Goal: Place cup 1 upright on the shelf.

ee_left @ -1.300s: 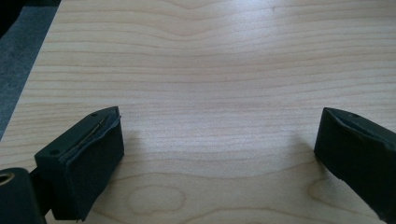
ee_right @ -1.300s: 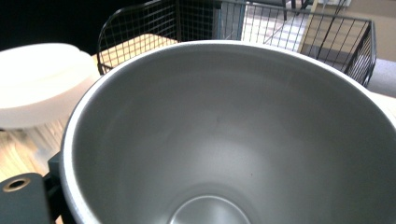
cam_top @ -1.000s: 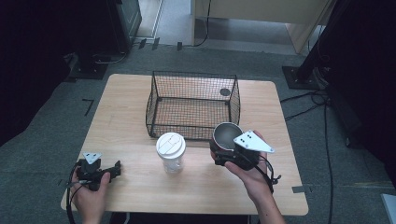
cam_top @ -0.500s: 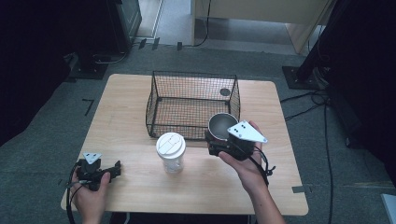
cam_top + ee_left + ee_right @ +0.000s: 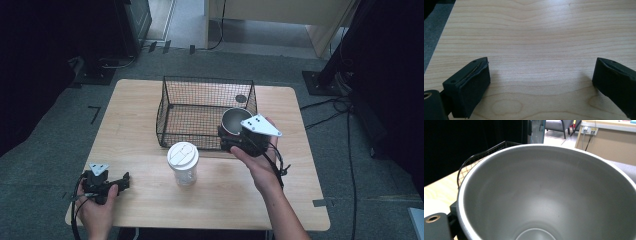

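The metal cup (image 5: pixel 233 121) is a plain grey steel tumbler with a matte, empty inside (image 5: pixel 549 195), gripped by the right gripper (image 5: pixel 235 142) at the wire basket's (image 5: pixel 172 107) near right corner, about four o'clock from the basket's middle. The basket holds one small dark round object (image 5: pixel 241 98) at its one o'clock corner. The left gripper (image 5: pixel 122 181), jaws wide apart, rests at the table's (image 5: pixel 140 100) seven o'clock corner. A lidded paper cup (image 5: pixel 183 162) stands at six o'clock of the basket.
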`<state>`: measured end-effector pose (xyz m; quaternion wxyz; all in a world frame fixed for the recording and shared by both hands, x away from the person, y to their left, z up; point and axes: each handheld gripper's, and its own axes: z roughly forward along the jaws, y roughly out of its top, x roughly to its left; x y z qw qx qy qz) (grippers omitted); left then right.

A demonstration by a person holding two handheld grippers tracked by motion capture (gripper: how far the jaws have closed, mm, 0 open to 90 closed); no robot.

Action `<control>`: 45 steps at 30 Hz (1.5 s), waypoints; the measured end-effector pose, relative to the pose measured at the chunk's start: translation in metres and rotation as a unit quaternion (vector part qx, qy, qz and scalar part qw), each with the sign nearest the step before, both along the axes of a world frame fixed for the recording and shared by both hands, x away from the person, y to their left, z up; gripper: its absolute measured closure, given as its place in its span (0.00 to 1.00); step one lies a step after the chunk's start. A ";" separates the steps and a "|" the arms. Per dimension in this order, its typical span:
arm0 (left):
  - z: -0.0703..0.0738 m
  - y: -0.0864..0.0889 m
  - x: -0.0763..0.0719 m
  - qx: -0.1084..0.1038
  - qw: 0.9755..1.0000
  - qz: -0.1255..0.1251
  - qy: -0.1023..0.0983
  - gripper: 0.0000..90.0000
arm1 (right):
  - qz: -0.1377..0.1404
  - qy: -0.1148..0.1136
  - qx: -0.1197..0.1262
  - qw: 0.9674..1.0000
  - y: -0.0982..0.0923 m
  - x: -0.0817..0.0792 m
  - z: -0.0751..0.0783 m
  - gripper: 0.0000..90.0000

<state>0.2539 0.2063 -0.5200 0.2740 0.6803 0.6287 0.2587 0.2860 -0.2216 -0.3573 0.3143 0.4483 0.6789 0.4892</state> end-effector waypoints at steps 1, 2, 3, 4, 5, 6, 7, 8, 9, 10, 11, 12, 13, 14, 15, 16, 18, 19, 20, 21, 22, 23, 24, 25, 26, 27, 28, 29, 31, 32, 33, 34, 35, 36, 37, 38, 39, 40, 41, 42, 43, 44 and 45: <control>0.000 0.000 0.000 0.000 1.000 0.000 0.000 0.02 | -0.003 0.000 0.003 1.000 0.000 0.002 0.001 0.08; 0.000 0.000 0.000 0.000 1.000 0.000 0.000 0.02 | -0.003 0.000 0.003 1.000 0.000 0.002 0.001 0.08; 0.000 0.000 0.000 0.000 1.000 0.000 0.000 0.02 | -0.006 0.000 0.003 1.000 0.001 0.005 0.002 0.08; 0.000 0.000 0.000 0.000 1.000 0.000 0.000 0.02 | -0.010 -0.003 0.001 1.000 0.002 0.010 0.004 0.08; 0.000 0.000 0.000 0.000 1.000 0.000 0.000 0.02 | -0.011 -0.003 0.000 1.000 0.003 0.012 0.004 0.08; 0.000 0.000 0.000 0.000 1.000 0.000 0.000 0.02 | -0.011 -0.003 0.000 1.000 0.003 0.012 0.004 0.08; 0.000 0.000 0.000 0.000 1.000 0.001 0.000 0.02 | -0.015 -0.003 -0.003 1.000 0.006 0.020 0.004 0.08; 0.000 0.000 0.000 0.000 1.000 0.001 0.000 0.02 | -0.018 -0.003 -0.005 1.000 0.007 0.023 0.003 0.08; 0.000 0.000 0.000 0.000 1.000 0.001 0.000 0.02 | -0.021 -0.003 -0.008 1.000 0.008 0.027 0.003 0.08; 0.000 0.000 0.000 0.000 1.000 0.001 0.001 0.02 | -0.021 -0.003 -0.008 1.000 0.008 0.027 0.003 0.08; 0.000 -0.001 0.000 0.000 1.000 0.001 0.000 0.02 | -0.027 -0.002 -0.011 1.000 0.010 0.035 0.001 0.08; 0.000 -0.001 0.000 0.000 1.000 0.001 0.000 0.02 | -0.030 -0.002 -0.011 1.000 0.011 0.038 0.000 0.08; 0.000 -0.001 0.000 0.000 1.000 0.001 0.000 0.02 | -0.032 -0.003 -0.010 0.999 0.012 0.041 -0.001 0.08; 0.000 -0.001 0.000 0.000 1.000 0.001 0.000 0.02 | -0.032 -0.003 -0.010 0.999 0.012 0.041 -0.001 0.08; 0.000 -0.001 0.000 0.000 1.000 0.001 0.000 0.02 | -0.041 0.000 -0.010 0.999 0.014 0.049 -0.004 0.08; 0.000 -0.001 0.000 0.000 1.000 0.001 0.000 0.02 | -0.041 0.000 -0.010 0.999 0.014 0.049 -0.004 0.08; 0.000 -0.001 0.000 0.000 1.000 0.001 0.000 0.02 | -0.051 0.002 -0.007 0.999 0.016 0.058 -0.009 0.08; 0.000 -0.001 0.000 0.000 1.000 0.001 0.000 0.02 | -0.051 0.002 -0.007 0.999 0.016 0.058 -0.009 0.08; 0.000 0.000 0.000 0.001 1.000 0.001 0.001 0.02 | -0.059 0.000 -0.006 0.998 0.016 0.065 -0.012 0.08; 0.000 0.000 0.000 0.001 1.000 0.001 0.001 0.02 | -0.062 -0.001 -0.005 0.998 0.016 0.068 -0.013 0.08; 0.000 0.000 0.000 0.000 1.000 0.001 0.001 0.02 | -0.066 0.000 -0.003 0.998 0.016 0.071 -0.015 0.08; 0.000 0.000 0.000 0.000 1.000 0.001 0.001 0.02 | -0.066 0.000 -0.003 0.998 0.016 0.071 -0.015 0.08; 0.000 0.000 0.000 0.001 1.000 0.001 0.001 0.02 | -0.071 0.002 -0.001 0.997 0.014 0.076 -0.018 0.08; 0.000 0.000 0.000 0.001 1.000 0.001 0.001 0.02 | -0.071 0.002 -0.001 0.997 0.014 0.076 -0.018 0.08; 0.000 0.000 0.000 0.000 1.000 0.001 0.001 0.02 | -0.077 0.005 0.002 0.997 0.014 0.081 -0.021 0.08; 0.000 0.000 0.000 0.000 1.000 0.001 0.001 0.02 | -0.079 0.005 0.000 0.997 0.013 0.082 -0.022 0.08; 0.000 0.000 0.000 0.000 1.000 0.001 0.001 0.02 | -0.079 0.005 0.000 0.997 0.013 0.082 -0.022 0.08; 0.000 0.000 0.000 0.001 1.000 0.001 0.001 0.02 | -0.086 0.008 0.001 0.996 0.012 0.087 -0.026 0.08; 0.000 0.000 0.000 0.000 1.000 0.001 0.001 0.02 | -0.093 0.007 0.005 0.996 0.010 0.092 -0.030 0.08; 0.000 0.000 0.000 0.001 1.000 0.001 0.001 0.02 | -0.093 0.007 0.005 0.996 0.010 0.092 -0.030 0.08; 0.000 -0.001 0.000 0.000 1.000 0.001 0.000 0.02 | -0.099 0.005 0.005 0.995 0.009 0.096 -0.032 0.08; 0.000 -0.001 0.000 0.000 1.000 0.001 0.000 0.02 | -0.099 0.005 0.005 0.995 0.009 0.096 -0.032 0.08; 0.000 -0.001 0.000 0.001 1.000 0.001 0.000 0.02 | -0.104 0.005 0.003 0.995 0.007 0.102 -0.034 0.08; 0.000 -0.001 0.000 0.001 1.000 0.001 0.000 0.02 | -0.107 0.005 0.002 0.994 0.007 0.104 -0.034 0.08; 0.000 0.000 0.000 0.001 1.000 0.001 0.000 0.02 | -0.107 0.005 0.002 0.994 0.007 0.104 -0.034 0.08; 0.000 0.000 0.000 0.001 1.000 0.001 0.001 0.02 | -0.118 0.009 0.008 0.993 0.005 0.110 -0.035 0.08; 0.000 0.000 0.000 0.001 1.000 0.001 0.001 0.02 | -0.118 0.009 0.008 0.993 0.005 0.110 -0.035 0.08; 0.000 -0.001 0.000 0.001 1.000 0.001 0.000 0.02 | -0.126 0.013 0.018 0.992 0.004 0.116 -0.036 0.08; 0.000 -0.001 0.000 0.001 1.000 0.001 0.000 0.02 | -0.126 0.013 0.018 0.992 0.004 0.116 -0.036 0.08; 0.000 -0.001 0.001 0.000 1.000 0.001 0.000 0.02 | -0.129 0.011 0.014 0.992 0.004 0.121 -0.037 0.08; 0.000 -0.001 0.001 -0.001 1.000 0.002 -0.001 0.02 | -0.129 0.011 0.010 0.991 0.004 0.123 -0.038 0.08; 0.000 -0.001 0.001 -0.001 1.000 0.002 -0.001 0.02 | -0.129 0.011 0.010 0.991 0.004 0.123 -0.038 0.08; 0.000 -0.001 0.002 0.000 1.000 0.001 0.000 0.02 | -0.130 0.011 0.009 0.991 0.004 0.126 -0.040 0.08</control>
